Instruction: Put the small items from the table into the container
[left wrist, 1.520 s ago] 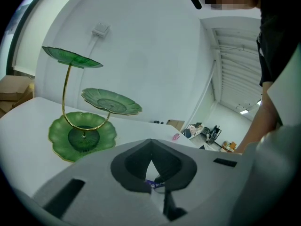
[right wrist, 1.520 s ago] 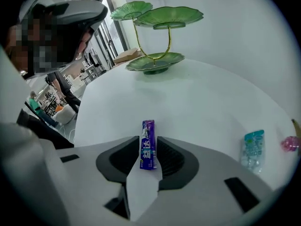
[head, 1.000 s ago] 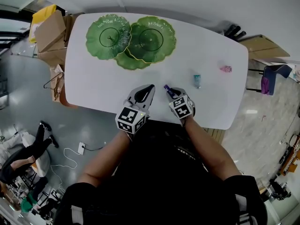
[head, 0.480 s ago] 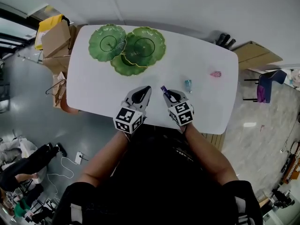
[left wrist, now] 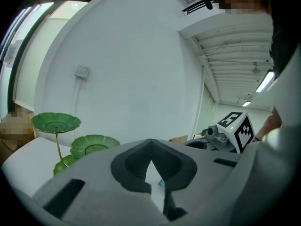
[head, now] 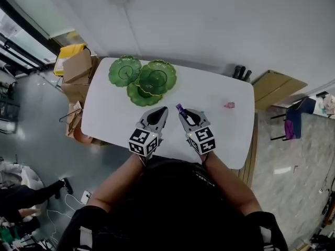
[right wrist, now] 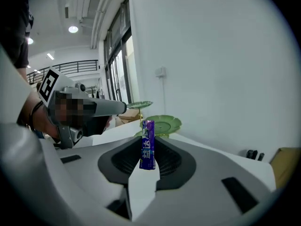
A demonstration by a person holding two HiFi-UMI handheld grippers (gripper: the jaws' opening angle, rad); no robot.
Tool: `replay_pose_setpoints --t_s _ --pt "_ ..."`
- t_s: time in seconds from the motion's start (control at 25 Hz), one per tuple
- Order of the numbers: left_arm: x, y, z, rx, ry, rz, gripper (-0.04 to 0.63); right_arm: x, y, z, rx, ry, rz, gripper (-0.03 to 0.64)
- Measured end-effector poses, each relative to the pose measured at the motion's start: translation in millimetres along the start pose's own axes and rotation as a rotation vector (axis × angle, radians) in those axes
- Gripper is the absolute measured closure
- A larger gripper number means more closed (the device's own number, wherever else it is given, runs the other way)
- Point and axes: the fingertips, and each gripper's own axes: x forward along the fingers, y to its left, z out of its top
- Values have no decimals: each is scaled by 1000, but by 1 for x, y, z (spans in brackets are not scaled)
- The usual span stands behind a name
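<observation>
Off the left edge of the white surface (head: 104, 114): stacked cardboard boxes (head: 78, 69), with a yellow bag (head: 67, 52) behind them.

On the far left corner, the green tiered dish stand (head: 142, 80). Three leaf-shaped dishes on a thin stem, stepped at three heights in the left gripper view.

Over the near half, about mid-way along the near edge, the left tongs (head: 164, 109), marker cube toward the person. Closed, pad tips meeting in a point in the left gripper view, nothing gripped. Through the slit below the tips, a scrap of something teal (left wrist: 160, 183) on the surface, too small to name.

Just to the right, side by side with them and not touching, the right tongs (head: 181, 110). Clamped on a purple gum stick (right wrist: 148, 142). Seen in the right gripper view upright between the pads, white print down its face, top end poking past the tips, lower end down in the dark hollow. Held off the surface and well apart from the stand, whose dishes show beyond the stick's top in that view.

Farther right, near the far right corner, a small pink packet (head: 229, 105) lying flat on the surface, well apart from both tongs and from the stand.

Off the right edge: a brown board (head: 275, 85), then a dark chair (head: 290, 122) on the grey floor.
</observation>
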Motion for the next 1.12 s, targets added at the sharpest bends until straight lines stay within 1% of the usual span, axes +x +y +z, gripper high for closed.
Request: replay_pose_setpoints --t_s 0.08,0.32,0.52,0.72,0.84,1.12 --pt "0 -12 7 14 -14 4 588 -6 0 8 -19 -22 11 526" --pt "-16 -29 20 18 -46 45 588 -19 5 13 -22 -58 53 526" --pt "-24 -32 18 -10 -56 83 588 -26 7 11 4 -69 66 526" --pt "-28 -30 18 -14 -65 72 588 -26 13 19 17 -84 64 526" --pt "-30 -26 17 -16 -59 50 588 -20 19 25 21 -91 56 526" --pt "-43 9 27 -3 -46 -9 588 13 38 42 49 -101 15 526"
